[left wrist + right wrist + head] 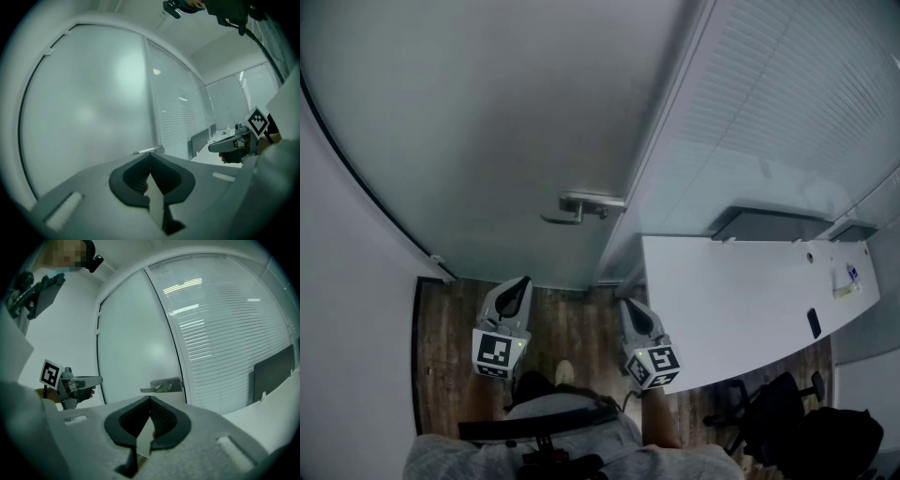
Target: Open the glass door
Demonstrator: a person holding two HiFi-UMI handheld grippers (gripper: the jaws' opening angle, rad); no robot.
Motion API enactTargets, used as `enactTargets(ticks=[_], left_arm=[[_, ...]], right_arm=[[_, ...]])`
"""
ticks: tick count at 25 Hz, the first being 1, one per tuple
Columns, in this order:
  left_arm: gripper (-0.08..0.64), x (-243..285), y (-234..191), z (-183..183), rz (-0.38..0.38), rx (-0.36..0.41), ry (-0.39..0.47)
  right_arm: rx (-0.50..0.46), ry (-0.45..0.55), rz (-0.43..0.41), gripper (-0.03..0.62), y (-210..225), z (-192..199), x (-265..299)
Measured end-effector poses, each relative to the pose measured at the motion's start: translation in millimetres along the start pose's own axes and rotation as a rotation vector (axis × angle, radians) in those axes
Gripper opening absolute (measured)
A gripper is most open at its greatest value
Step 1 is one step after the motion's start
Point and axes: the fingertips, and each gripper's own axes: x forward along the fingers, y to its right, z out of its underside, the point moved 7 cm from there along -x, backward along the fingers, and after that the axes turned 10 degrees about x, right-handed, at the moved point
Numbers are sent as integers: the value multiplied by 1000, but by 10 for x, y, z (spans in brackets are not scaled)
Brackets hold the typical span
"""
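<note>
A frosted glass door [487,112] stands closed ahead of me, with a metal lever handle [581,206] near its right edge. My left gripper [520,284] is held low in front of the door, below and left of the handle, with its jaws shut and nothing in them. To its right, my right gripper [630,306] is also shut and holds nothing, just below the door's right frame. In the left gripper view the handle [149,150] peeks just over the closed jaw tips [150,155]. The right gripper view shows the handle [161,386] a little above its tips [150,399], still apart.
A glass partition with white blinds [787,94] runs right of the door. A white desk [741,300] with a dark monitor [769,225] stands at the right, and a black office chair [769,408] sits before it. A white wall [347,281] closes the left. The floor [572,328] is dark wood.
</note>
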Motion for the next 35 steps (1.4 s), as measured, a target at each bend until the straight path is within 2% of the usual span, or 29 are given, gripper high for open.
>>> enactTargets(ticks=[11, 20, 26, 35], left_arm=[[3, 516, -224, -31, 63, 77, -15], [5, 1106, -374, 30, 198, 160, -16], [5, 1424, -347, 73, 299, 329, -30], [23, 1720, -319, 186, 438, 436, -37]], right_arm=[[35, 19, 68, 2, 214, -72, 262], [62, 69, 145, 2, 327, -174, 602], [79, 77, 200, 2, 462, -227, 777], [102, 91, 283, 2, 568, -247, 857]])
